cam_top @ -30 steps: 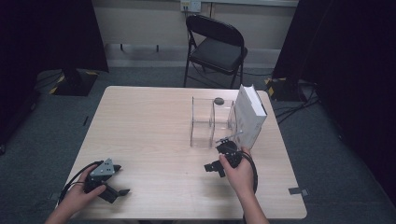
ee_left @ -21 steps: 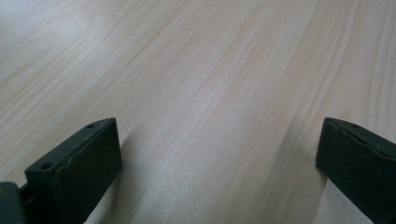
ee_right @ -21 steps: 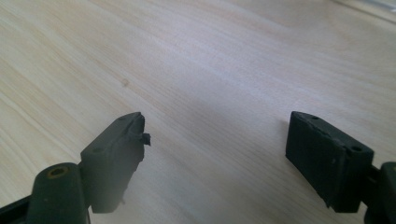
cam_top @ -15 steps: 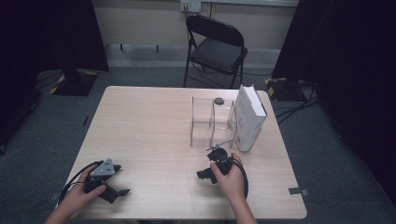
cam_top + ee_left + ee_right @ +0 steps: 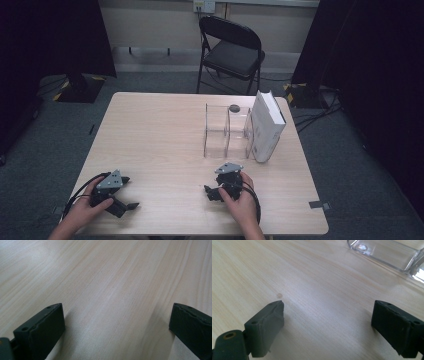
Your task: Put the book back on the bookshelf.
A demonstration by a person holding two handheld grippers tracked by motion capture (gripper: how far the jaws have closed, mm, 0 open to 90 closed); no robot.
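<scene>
The right gripper [image 5: 220, 189], low and centre-right in the high view, has just been opening; its jaws stand wide with only bare wood between them. Just above it stands a clear acrylic rack [image 5: 227, 131], a white book [image 5: 265, 127] leaning against its right side. At lower left the left gripper [image 5: 122, 197] rests near the pale wood-grain table's [image 5: 150, 130] front edge, jaws wide apart.

The small dark thing [image 5: 234, 107] at the table's far edge, behind the clear rack [image 5: 227, 131], is too small to identify. In the right gripper view the rack [image 5: 387, 252] is cut off at the top and right. The book's [image 5: 266, 127] cover text is unreadable.
</scene>
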